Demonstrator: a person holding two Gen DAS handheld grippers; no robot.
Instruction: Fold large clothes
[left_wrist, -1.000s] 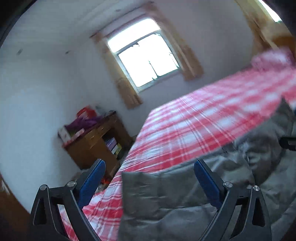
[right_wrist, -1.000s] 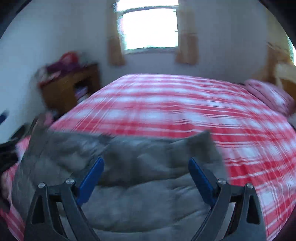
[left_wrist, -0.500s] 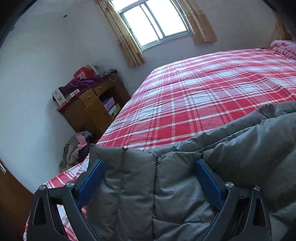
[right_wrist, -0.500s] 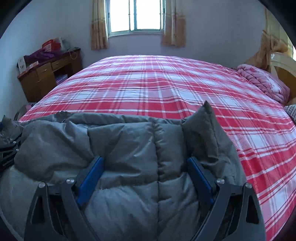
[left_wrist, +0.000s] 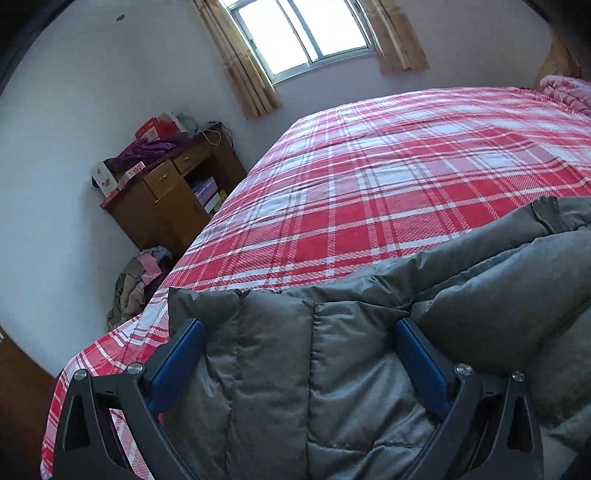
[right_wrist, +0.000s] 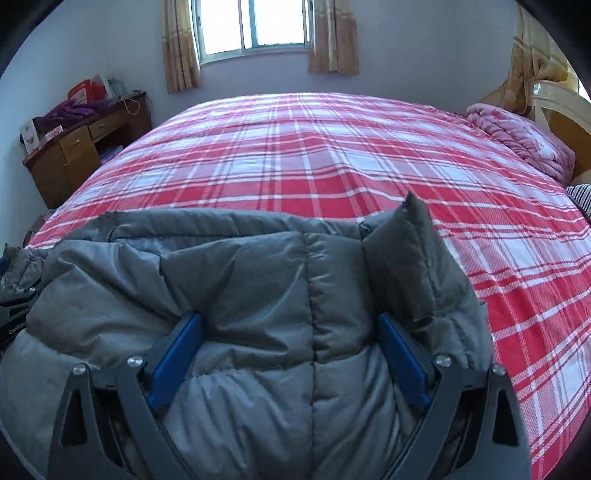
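Between the blue pads of the left gripper (left_wrist: 295, 354) lies the near edge of a grey padded coat (left_wrist: 332, 350), and the right gripper (right_wrist: 288, 347) frames the same edge further along; both sets of jaws stand spread, with thick quilted cloth bulging between them, so I cannot say either has a firm pinch. The coat seems to be spread across the near side of the bed, its edge taken at two spots so that it can be moved level. Just beyond the right gripper's right pad a stiff corner of the coat sticks upward. Ahead of both grippers the red plaid bedspread (right_wrist: 332, 147) runs open towards the window (right_wrist: 255, 26). Off to the left gripper's left, past the bed's edge, stand a wooden desk (left_wrist: 166, 199) and a heap of clothes (left_wrist: 136, 280) on the floor.
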